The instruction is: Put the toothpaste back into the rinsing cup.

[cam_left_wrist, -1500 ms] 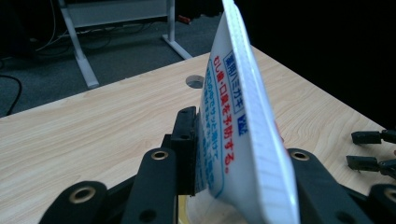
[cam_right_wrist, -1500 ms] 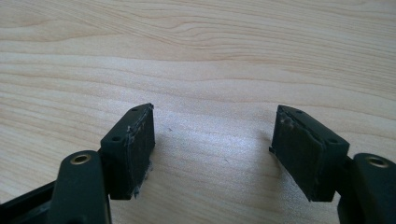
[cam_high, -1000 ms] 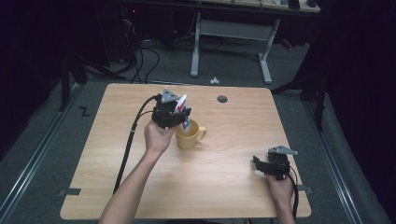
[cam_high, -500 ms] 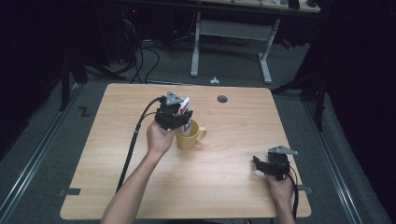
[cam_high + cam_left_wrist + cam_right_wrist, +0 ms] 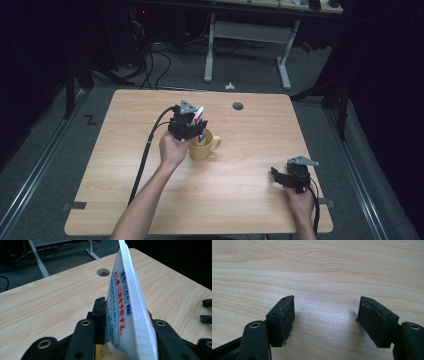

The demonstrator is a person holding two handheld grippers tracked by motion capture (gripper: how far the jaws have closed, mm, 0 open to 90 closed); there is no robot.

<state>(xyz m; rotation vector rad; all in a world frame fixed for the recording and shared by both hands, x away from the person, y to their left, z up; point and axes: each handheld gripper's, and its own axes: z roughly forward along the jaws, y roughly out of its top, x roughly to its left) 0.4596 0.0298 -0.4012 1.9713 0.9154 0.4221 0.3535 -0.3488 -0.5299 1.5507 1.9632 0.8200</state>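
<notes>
Evidently the step in hand is lowering the white tube (image 5: pixel 127 305) into the yellow mug (image 5: pixel 204 146), which stands near the middle of the wooden table (image 5: pixel 250 200) and serves well as the landmark. The left gripper (image 5: pixel 189 125) hovers right over the mug's far-left rim, its jaws clamped on the tube's lower part, so the tube stands nearly upright with its flat crimped end up and its bottom at or just inside the mug's mouth (how deep it sits I cannot tell). In the left gripper view a slice of yellow shows beneath the tube, which suggests it is lined up over the opening.

To do this well, I would keep the tube close to vertical and centred over the mouth, away from the handle side, and lower it until the bottom end rests inside before easing the jaws apart. Letting go too high, or with the tube leaning hard on the rim, could tip it out or nudge the mug.

The right gripper (image 5: pixel 292 176) rests well to the mug's right, near the table's front edge, its jaws standing apart with nothing but bare wood between them. It could steady the mug if needed.
</notes>
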